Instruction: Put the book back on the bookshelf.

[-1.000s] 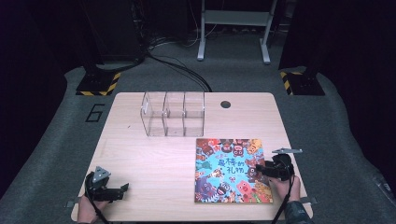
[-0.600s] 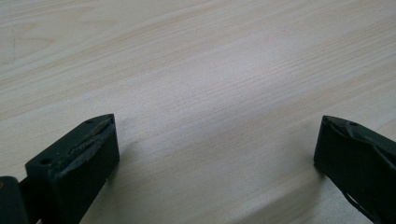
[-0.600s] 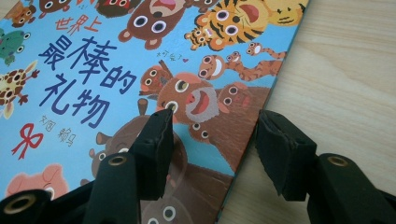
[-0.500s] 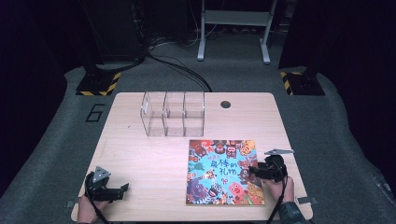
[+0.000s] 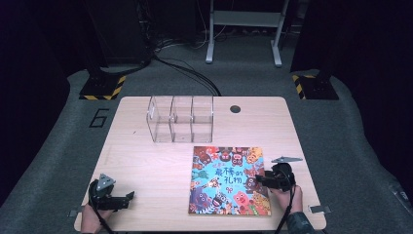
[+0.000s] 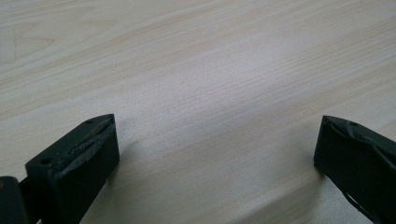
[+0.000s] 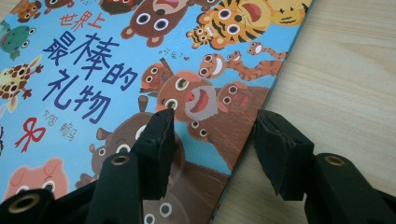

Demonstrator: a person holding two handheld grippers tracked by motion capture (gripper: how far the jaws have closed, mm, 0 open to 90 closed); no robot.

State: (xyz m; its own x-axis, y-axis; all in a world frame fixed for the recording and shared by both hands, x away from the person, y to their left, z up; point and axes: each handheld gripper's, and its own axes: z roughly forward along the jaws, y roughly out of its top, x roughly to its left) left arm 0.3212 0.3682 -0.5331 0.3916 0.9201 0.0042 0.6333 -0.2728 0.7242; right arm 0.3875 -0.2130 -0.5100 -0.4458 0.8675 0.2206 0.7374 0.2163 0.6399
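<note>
Left side: left gripper (image 5: 127, 197) lies near the front left corner of the wooden table (image 5: 146, 161). Its jaws stand wide apart over bare wood in the left gripper view, nothing between them. It is well apart from the work, so it poses little risk as long as its cable does not snag.

Centre, back: clear three-compartment box (image 5: 181, 118), upright, empty as far as I can tell. Its front wall sits near the top edge of the book but apart from it.

Right of centre: children's picture book (image 5: 226, 180), flat on the table with the cover up, its bottom edge close to the front edge of the table.

Right: right gripper (image 5: 255, 181) is at the book's right edge. In the right gripper view one jaw rests on the cover and the other sits off the edge, over the table. The jaws have just been closing a little, with the book's edge between them, but there is still a gap and no pinch on the book.

Risks, as I judge them:
- The jaws straddle the edge sideways and do not clamp its thickness. Closing further would probably skid the book or scuff the cover, not lift it.
- A jaw pressing on a glossy cover may slip, so the book could rotate.
- A slide away from the person could knock the clear box.
- A slide toward the person could tip the book off the front edge.
</note>
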